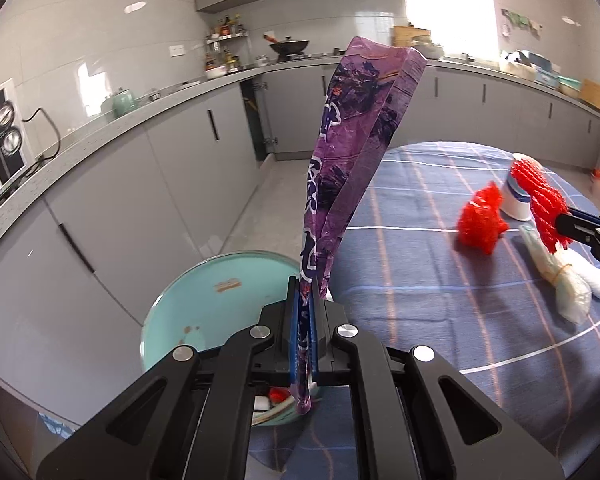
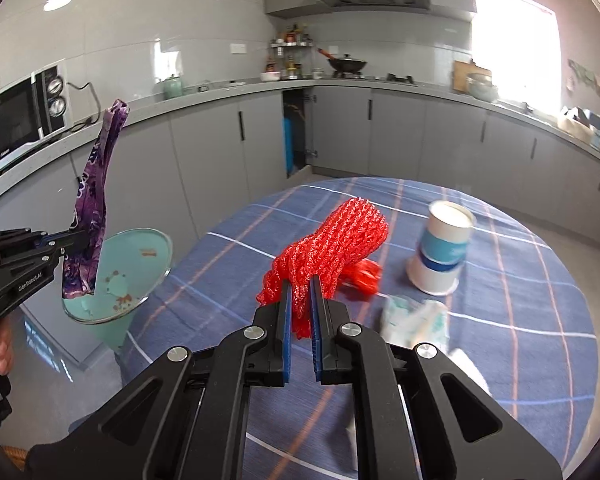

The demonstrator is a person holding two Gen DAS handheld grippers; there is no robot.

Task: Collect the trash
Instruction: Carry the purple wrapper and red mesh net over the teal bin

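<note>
Purple wrapper clamped upright in left gripper fingers, long axis vertical, bin just below-left; right gripper fingers pinch red mesh above worktop, farther from bin.

We see a glossy purple plastic wrapper, rough red foam netting and matt checked cloth over the surface

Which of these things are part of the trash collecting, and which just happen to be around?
Part of the job:
- purple wrapper, in left gripper
- red mesh net, in right gripper
- second red net
- paper cup
- plastic bags
- teal bin

Just around:
- microwave
- wok
</note>
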